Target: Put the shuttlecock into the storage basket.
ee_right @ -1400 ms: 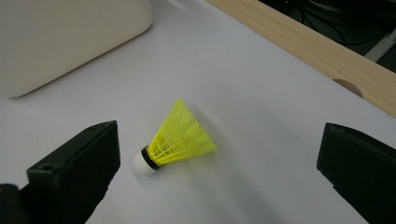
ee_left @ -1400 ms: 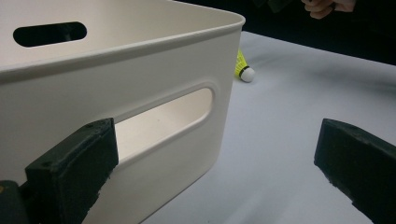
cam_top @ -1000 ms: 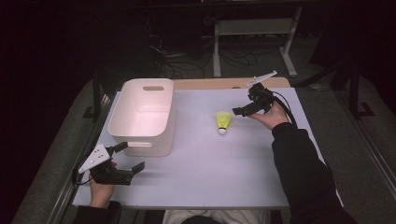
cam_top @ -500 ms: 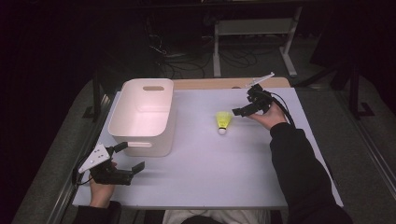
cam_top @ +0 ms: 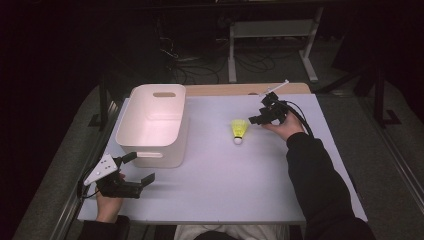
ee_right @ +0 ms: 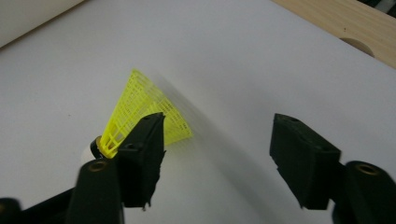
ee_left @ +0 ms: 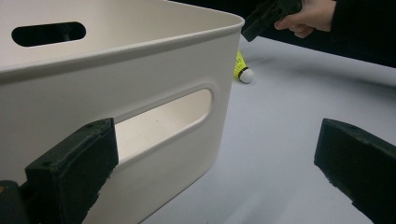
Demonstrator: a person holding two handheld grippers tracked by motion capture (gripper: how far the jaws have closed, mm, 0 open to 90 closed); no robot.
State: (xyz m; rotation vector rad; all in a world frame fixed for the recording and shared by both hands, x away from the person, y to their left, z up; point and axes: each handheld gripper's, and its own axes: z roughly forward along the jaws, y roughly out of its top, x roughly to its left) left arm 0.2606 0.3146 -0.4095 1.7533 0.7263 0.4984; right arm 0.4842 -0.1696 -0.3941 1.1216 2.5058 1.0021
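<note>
A yellow shuttlecock (cam_top: 239, 130) with a white cork lies on the pale table (cam_top: 225, 185), right of a white bin (cam_top: 150, 145). My right gripper (cam_top: 252, 120) sits just right of it, low over the table. Its jaws have just been closing. In the right gripper view the shuttlecock (ee_right: 140, 107) lies against the outer side of the left jaw of the right gripper (ee_right: 219, 140), and bare table fills the gap between the jaws. My left gripper (cam_top: 141, 167) rests open at the near left, beside the bin's handle slot. In the left gripper view the left gripper (ee_left: 219, 140) faces the bin (ee_left: 140, 46), with the shuttlecock (ee_left: 242, 72) far off.
A wooden strip (cam_top: 240, 89) runs along the table's far edge. Beyond it stand a metal frame (cam_top: 272, 30) and loose cables on the dark floor. Rails border the table's left and right sides.
My right hand has crept slightly left toward the shuttlecock. The left gripper, the bin and the shuttlecock stay where they were.
</note>
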